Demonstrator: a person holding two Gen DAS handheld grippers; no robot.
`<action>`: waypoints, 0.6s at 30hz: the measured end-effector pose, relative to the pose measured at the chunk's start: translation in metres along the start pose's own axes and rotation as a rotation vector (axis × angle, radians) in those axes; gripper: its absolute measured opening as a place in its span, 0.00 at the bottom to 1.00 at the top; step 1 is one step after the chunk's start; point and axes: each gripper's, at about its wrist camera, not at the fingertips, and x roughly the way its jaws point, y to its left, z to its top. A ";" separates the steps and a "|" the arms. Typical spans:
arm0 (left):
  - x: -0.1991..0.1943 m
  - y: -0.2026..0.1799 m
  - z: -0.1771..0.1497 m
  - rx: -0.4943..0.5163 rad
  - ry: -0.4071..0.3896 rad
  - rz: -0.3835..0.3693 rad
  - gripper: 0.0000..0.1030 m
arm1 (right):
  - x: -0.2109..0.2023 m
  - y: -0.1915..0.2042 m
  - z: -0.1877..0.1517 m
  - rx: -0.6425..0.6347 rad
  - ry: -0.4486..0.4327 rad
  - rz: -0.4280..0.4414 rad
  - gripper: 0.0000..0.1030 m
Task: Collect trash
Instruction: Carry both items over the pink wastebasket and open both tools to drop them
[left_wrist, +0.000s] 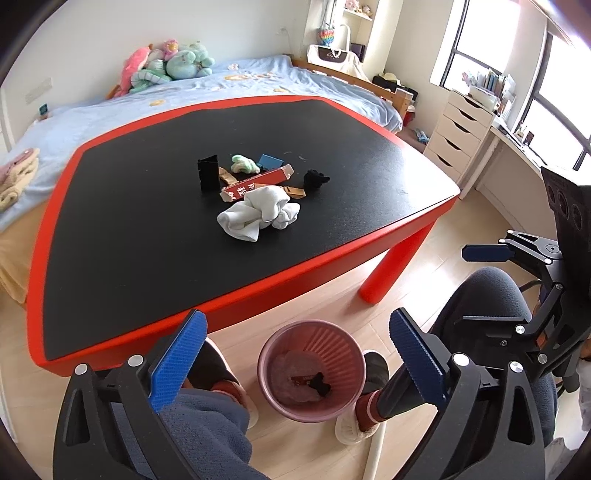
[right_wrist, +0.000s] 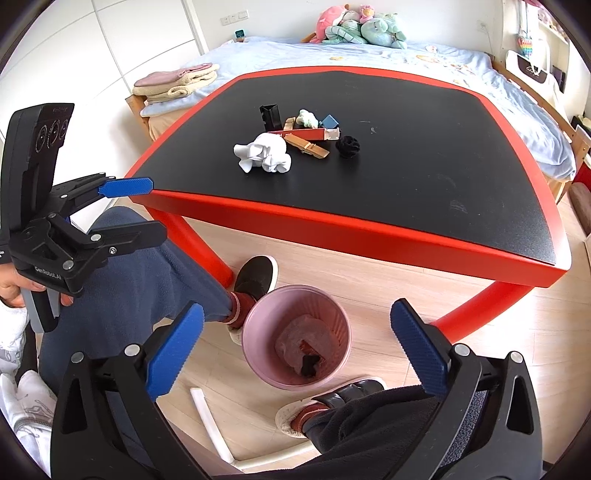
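A pink bin (left_wrist: 334, 341) (right_wrist: 327, 314) stands on the floor between a person's feet, with a dark scrap and a reddish wrapper (left_wrist: 312, 382) (right_wrist: 308, 360) inside. My left gripper (left_wrist: 297, 325) (right_wrist: 147, 208) hangs open and empty over it. My right gripper (right_wrist: 295, 314) (left_wrist: 484, 286) is beside it, also open and empty. On the red-edged black table (left_wrist: 147, 221) (right_wrist: 406, 166) lie a white crumpled wad (left_wrist: 258, 212) (right_wrist: 266, 151), a red carton (left_wrist: 258, 184) (right_wrist: 310, 133), a black box (left_wrist: 208, 172), a green wad (left_wrist: 244, 164), a blue box (left_wrist: 270, 161) and a black wad (left_wrist: 316, 179) (right_wrist: 348, 146).
The person's legs and slippered feet (right_wrist: 256, 275) flank the bin. A red table leg (left_wrist: 391, 269) stands close behind it. A white frame (right_wrist: 210, 417) lies on the wooden floor. A bed (left_wrist: 258, 85) with plush toys sits behind the table, and white drawers (left_wrist: 458, 133) at the right.
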 end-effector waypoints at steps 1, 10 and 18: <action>0.000 0.001 0.000 0.000 0.001 0.005 0.93 | 0.001 0.000 0.000 -0.001 0.002 0.000 0.97; 0.000 0.002 0.002 -0.003 0.007 0.012 0.93 | 0.002 -0.001 0.003 0.005 0.005 0.003 0.97; 0.000 0.006 0.008 -0.008 0.006 0.012 0.93 | 0.000 -0.006 0.009 0.010 -0.007 0.001 0.97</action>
